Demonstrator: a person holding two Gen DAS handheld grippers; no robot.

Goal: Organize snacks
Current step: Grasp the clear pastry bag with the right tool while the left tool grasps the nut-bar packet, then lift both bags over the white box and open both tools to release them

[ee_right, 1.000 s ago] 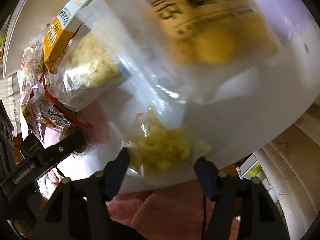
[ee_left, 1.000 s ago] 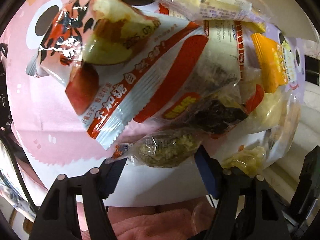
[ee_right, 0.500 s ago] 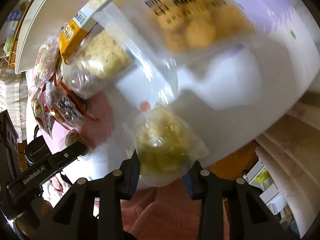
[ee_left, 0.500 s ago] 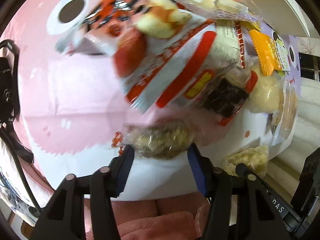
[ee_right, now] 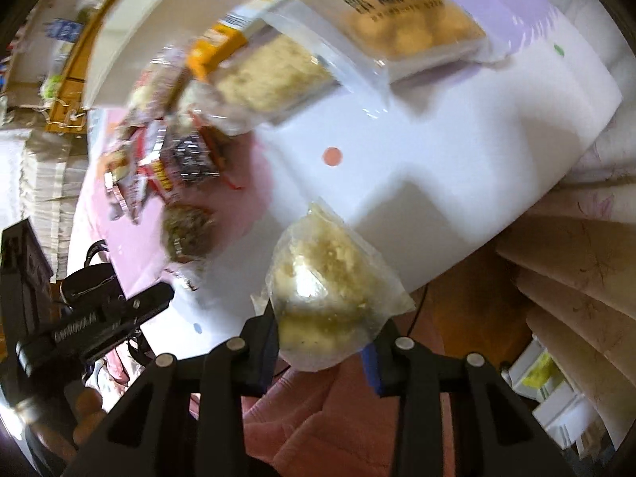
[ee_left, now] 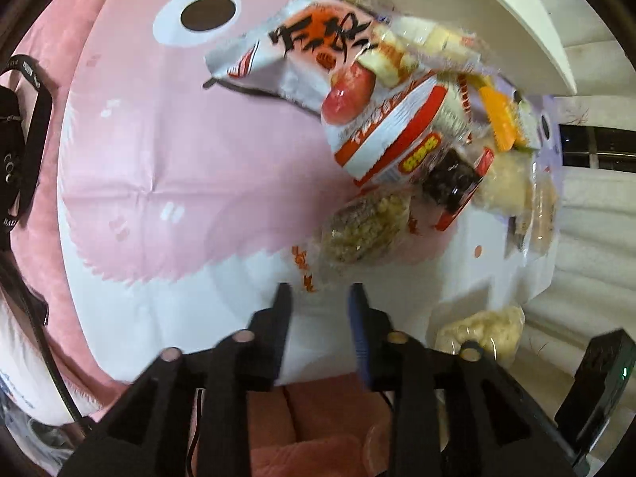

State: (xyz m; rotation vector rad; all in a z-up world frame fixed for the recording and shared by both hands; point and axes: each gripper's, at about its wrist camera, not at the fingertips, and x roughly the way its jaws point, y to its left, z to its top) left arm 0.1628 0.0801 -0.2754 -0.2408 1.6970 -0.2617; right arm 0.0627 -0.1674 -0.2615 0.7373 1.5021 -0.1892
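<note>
I see the snack pile heaped at the far edge of the pink-and-white cartoon mat, a greenish puffed-grain packet lying at its near side, and a pale crumbly clear-wrapped packet raised above the mat's near edge.

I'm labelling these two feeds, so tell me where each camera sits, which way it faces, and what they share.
Left wrist: on the left gripper, looking steeply down at the snack pile on the pink mat; its own jaws show, opening, nothing between them.
Right wrist: on the right gripper, looking down at the mat's white corner; its jaws show, shut on a pale snack packet.
Shared: the brown snack packet and that pale packet.
</note>
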